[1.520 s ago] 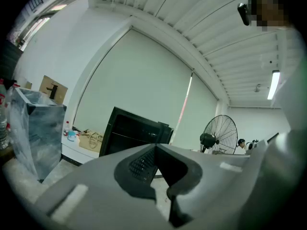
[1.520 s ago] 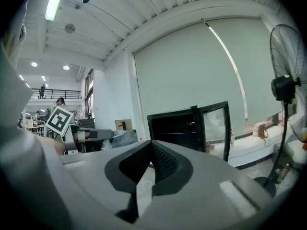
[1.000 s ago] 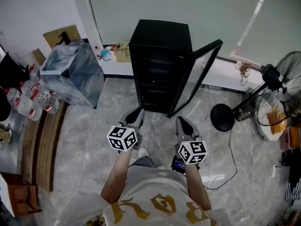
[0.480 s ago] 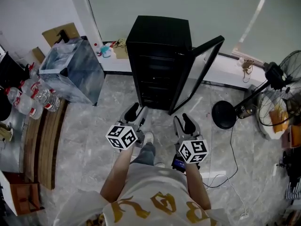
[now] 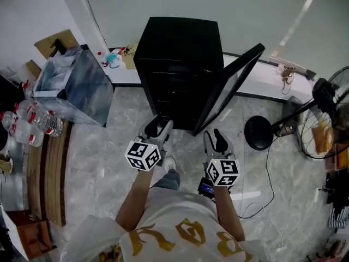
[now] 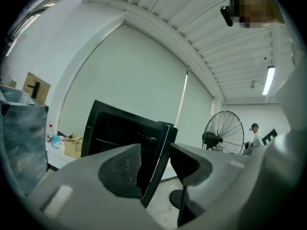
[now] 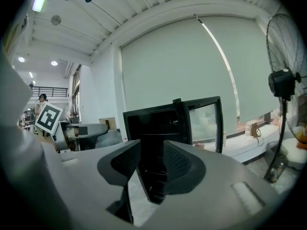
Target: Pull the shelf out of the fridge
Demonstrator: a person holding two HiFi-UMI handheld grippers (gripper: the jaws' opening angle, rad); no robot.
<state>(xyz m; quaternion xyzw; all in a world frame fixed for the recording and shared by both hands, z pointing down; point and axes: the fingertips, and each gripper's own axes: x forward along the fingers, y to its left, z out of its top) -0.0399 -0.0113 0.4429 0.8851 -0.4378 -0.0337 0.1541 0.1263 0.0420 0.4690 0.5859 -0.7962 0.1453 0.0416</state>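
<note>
A black fridge (image 5: 180, 64) stands against the back wall with its glass door (image 5: 232, 89) swung open to the right. Thin shelves (image 5: 174, 97) show as pale lines inside its dark front. My left gripper (image 5: 157, 129) is open and empty, just short of the fridge's lower front. The right gripper (image 5: 217, 142), also open and empty, hangs below the door's lower edge. In the left gripper view the fridge (image 6: 120, 133) shows beyond the left gripper (image 6: 156, 164). In the right gripper view the fridge (image 7: 158, 147) and its door (image 7: 206, 123) stand past the right gripper (image 7: 151, 159).
A grey-blue bin (image 5: 73, 86) stands left of the fridge, with water bottles (image 5: 32, 121) and a wooden bench (image 5: 46, 173) further left. A floor fan (image 5: 327, 119) with a round base (image 5: 258, 132) and a cable (image 5: 270, 184) lie to the right. The floor is marble tile.
The person has stepped closer to the fridge. Both grippers moved forward with them, the left one now nearly at the fridge front. Both stayed open.
</note>
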